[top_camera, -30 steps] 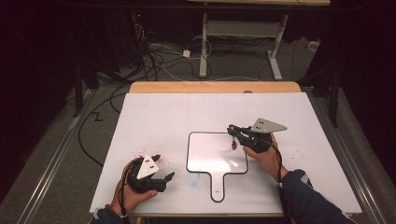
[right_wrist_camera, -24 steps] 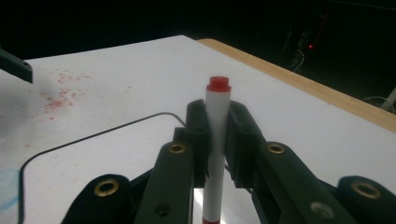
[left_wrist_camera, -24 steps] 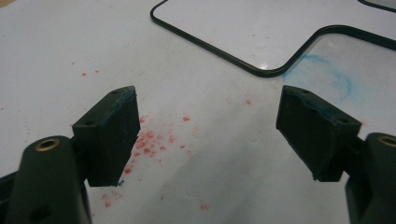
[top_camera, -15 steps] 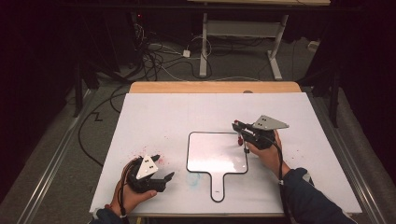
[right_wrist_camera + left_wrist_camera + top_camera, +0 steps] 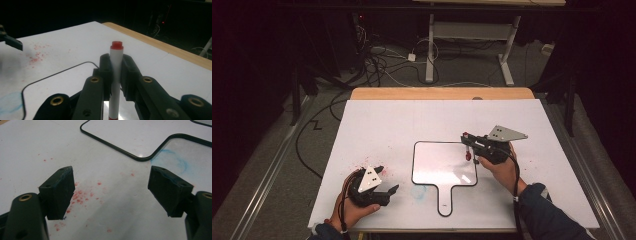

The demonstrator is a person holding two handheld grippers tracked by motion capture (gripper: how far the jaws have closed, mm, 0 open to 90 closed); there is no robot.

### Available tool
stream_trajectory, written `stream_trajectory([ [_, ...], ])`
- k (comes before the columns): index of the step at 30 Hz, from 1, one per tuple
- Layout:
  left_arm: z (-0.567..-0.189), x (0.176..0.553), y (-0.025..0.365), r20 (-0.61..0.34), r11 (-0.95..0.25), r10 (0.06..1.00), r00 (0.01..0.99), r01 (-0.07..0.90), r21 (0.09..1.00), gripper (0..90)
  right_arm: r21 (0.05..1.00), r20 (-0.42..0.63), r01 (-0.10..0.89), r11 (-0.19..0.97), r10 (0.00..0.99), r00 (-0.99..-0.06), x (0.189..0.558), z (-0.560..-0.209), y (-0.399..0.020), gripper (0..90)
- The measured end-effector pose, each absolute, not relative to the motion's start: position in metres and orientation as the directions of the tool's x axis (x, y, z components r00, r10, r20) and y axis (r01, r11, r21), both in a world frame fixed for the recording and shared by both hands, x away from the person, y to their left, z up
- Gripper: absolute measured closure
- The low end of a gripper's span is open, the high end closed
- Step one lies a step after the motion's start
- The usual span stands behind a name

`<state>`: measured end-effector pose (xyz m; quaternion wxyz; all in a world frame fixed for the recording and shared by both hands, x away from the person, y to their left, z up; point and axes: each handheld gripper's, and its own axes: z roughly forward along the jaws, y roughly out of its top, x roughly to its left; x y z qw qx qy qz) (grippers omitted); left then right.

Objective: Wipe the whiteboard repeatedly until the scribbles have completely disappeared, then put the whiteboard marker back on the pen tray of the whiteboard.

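Above whiteboard's [image 5: 442,165] right edge, clamped marker [image 5: 115,82], seemingly clear.

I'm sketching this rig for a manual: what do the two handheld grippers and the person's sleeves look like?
Both the left gripper and the right gripper are black, each topped by a grey three-cornered plate with small dark holes. Brass-coloured fittings sit in the jaw arms, and a dark cable trails from each. A dark blue sleeve covers the right forearm.

no text, label, brand, number or sign can be read here: the marker [image 5: 115,75] shows a plain white barrel, the whiteboard [image 5: 444,165] is blank, and the table [image 5: 412,125] carries red and blue smudges (no letters among them).
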<state>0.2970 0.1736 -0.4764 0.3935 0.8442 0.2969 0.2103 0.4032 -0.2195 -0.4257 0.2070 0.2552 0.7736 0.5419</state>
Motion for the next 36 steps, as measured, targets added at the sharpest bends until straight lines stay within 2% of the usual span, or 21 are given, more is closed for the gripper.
stream_trajectory([
  [5, -0.476, 0.297, 0.174, 0.119, -0.510, 0.668, 0.734, 0.336, 0.791, 20.8, 0.954, -0.013, 0.179, 0.241, 0.629, -0.778, 0.383, -0.399, -0.233, 81.4],
  [9, -0.476, 0.297, 0.173, 0.122, -0.516, 0.667, 0.735, 0.338, 0.787, 20.8, 0.952, 0.049, 0.231, 0.202, 0.642, -0.765, 0.366, -0.384, -0.247, 81.3],
  [18, -0.474, 0.298, 0.167, 0.137, -0.529, 0.657, 0.741, 0.325, 0.784, 20.5, 0.898, 0.141, 0.375, 0.232, 0.654, -0.744, 0.341, -0.393, -0.258, 81.2],
  [22, -0.474, 0.299, 0.165, 0.143, -0.539, 0.649, 0.747, 0.319, 0.780, 20.5, 0.857, 0.192, 0.453, 0.247, 0.663, -0.724, 0.345, -0.410, -0.255, 81.1],
  [28, -0.475, 0.301, 0.163, 0.140, -0.544, 0.643, 0.753, 0.320, 0.776, 20.5, 0.826, 0.251, 0.517, 0.225, 0.673, -0.695, 0.363, -0.427, -0.253, 80.9],
  [36, -0.477, 0.302, 0.162, 0.142, -0.551, 0.642, 0.753, 0.325, 0.769, 20.5, 0.797, 0.256, 0.564, 0.218, 0.723, -0.642, 0.392, -0.450, -0.253, 75.4],
])
